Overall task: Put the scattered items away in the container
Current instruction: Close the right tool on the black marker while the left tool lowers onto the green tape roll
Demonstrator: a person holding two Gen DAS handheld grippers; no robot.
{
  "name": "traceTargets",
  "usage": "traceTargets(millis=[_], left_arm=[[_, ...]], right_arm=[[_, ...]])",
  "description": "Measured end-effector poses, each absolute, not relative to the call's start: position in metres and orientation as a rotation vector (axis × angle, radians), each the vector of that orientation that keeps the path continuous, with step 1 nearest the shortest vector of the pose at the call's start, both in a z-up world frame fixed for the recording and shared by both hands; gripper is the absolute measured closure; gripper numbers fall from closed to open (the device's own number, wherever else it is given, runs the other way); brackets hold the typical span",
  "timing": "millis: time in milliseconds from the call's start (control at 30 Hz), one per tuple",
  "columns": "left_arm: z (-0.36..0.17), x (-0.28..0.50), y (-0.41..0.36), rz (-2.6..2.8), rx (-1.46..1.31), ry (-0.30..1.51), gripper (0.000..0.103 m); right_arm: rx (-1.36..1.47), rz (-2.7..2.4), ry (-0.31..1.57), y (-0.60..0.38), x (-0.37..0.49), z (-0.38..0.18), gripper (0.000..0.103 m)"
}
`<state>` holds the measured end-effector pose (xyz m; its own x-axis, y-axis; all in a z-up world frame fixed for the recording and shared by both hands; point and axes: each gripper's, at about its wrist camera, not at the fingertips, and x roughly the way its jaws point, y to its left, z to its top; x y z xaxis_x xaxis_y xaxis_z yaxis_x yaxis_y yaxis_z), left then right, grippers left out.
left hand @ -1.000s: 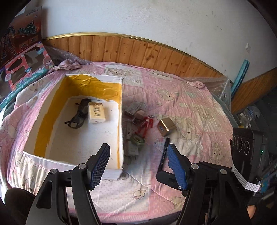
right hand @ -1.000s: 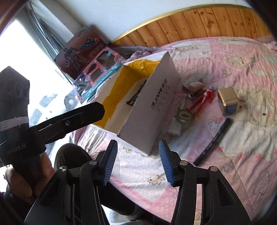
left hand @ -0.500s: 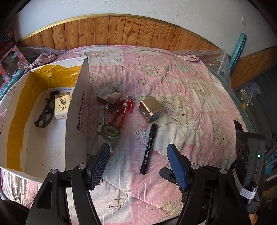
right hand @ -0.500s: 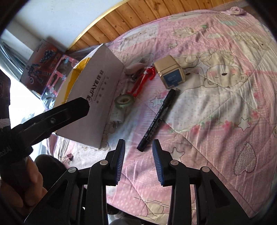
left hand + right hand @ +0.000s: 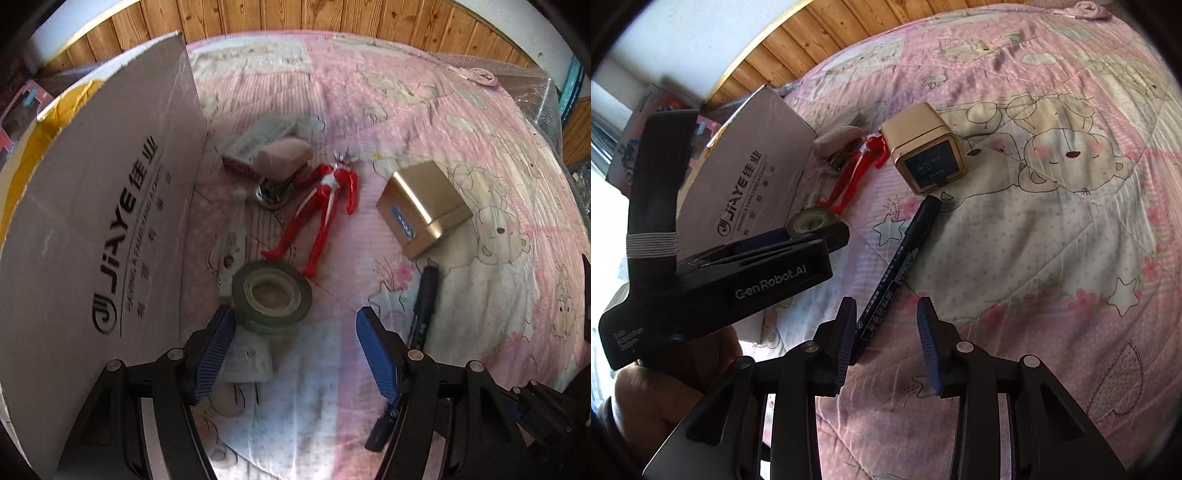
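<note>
The white cardboard box point(image 5: 92, 221) stands at the left, showing its printed outer wall. Beside it on the pink quilt lie a green tape roll point(image 5: 271, 295), a white plug point(image 5: 247, 363), a red toy figure point(image 5: 325, 206), a gold cube point(image 5: 424, 206) and a black marker point(image 5: 421, 314). My left gripper point(image 5: 295, 325) is open and low over the quilt, its left finger beside the tape roll. My right gripper point(image 5: 886, 314) is open just above the marker point(image 5: 901, 266), whose near end lies by its left finger. The gold cube point(image 5: 923, 147) sits beyond.
A pink case point(image 5: 284, 158) rests on a flat grey packet point(image 5: 258, 140) and a metal piece near the box corner. The left gripper's black housing point(image 5: 738, 288), held by a hand, fills the left of the right wrist view. Wooden wall panelling point(image 5: 295, 18) runs behind the bed.
Both grippers have dropped lower and closer to the items. The left one moved from over the box to the tape roll. The right one came down over the marker.
</note>
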<state>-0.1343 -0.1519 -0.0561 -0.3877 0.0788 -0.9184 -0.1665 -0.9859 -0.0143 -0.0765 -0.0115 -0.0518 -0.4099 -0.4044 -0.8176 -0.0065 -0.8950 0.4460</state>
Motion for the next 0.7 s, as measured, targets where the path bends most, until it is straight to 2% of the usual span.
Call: traceTargets(millis=[33, 67, 133, 167, 267, 300, 333, 367, 433, 467, 533, 567, 633, 667, 700], left_arm=[[-0.055, -0.135, -0.153, 2.510, -1.626, 0.114, 0.055], [-0.053, -0.135, -0.155, 2.500, -1.614, 0.083, 0.084], [-0.052, -0.137, -0.163, 2.430, -1.620, -0.054, 0.090], [-0.050, -0.136, -0.165, 2.416, -1.618, -0.089, 0.090], [-0.046, -0.131, -0.169, 2.374, -1.604, -0.160, 0.089], [-0.046, -0.131, -0.170, 2.368, -1.604, -0.169, 0.087], [-0.046, -0.131, -0.170, 2.375, -1.605, -0.163, 0.076], [-0.047, -0.132, -0.170, 2.394, -1.601, -0.148, 0.052], [-0.049, -0.135, -0.169, 2.441, -1.578, -0.117, 0.030], [-0.051, -0.138, -0.169, 2.446, -1.576, -0.111, 0.030], [-0.056, -0.144, -0.168, 2.427, -1.581, -0.125, 0.030], [-0.059, -0.146, -0.167, 2.416, -1.579, -0.128, 0.030], [-0.065, -0.152, -0.162, 2.400, -1.576, -0.093, 0.030], [-0.069, -0.154, -0.161, 2.389, -1.575, -0.076, 0.037], [-0.073, -0.155, -0.159, 2.382, -1.574, -0.060, 0.049]], right_arm=[[1.553, -2.390, -0.552, -0.014, -0.082, -0.055, 0.066], [1.560, -2.394, -0.537, -0.016, -0.086, -0.057, 0.066], [1.581, -2.400, -0.496, -0.020, -0.093, -0.063, 0.066], [1.591, -2.403, -0.475, -0.020, -0.094, -0.064, 0.068], [1.591, -2.425, -0.456, -0.012, -0.090, -0.057, 0.091], [1.592, -2.458, -0.437, -0.006, -0.088, -0.054, 0.092], [1.591, -2.481, -0.439, 0.000, -0.086, -0.052, 0.092], [1.585, -2.480, -0.475, 0.007, -0.085, -0.051, 0.092], [1.549, -2.456, -0.586, 0.018, -0.084, -0.051, 0.088], [1.527, -2.444, -0.634, 0.021, -0.084, -0.051, 0.088], [1.494, -2.415, -0.683, 0.017, -0.087, -0.051, 0.075], [1.489, -2.406, -0.685, 0.011, -0.090, -0.052, 0.060], [1.512, -2.388, -0.669, -0.003, -0.099, -0.058, 0.058], [1.531, -2.372, -0.655, -0.009, -0.101, -0.063, 0.058], [1.527, -2.382, -0.627, -0.014, -0.101, -0.066, 0.058]])
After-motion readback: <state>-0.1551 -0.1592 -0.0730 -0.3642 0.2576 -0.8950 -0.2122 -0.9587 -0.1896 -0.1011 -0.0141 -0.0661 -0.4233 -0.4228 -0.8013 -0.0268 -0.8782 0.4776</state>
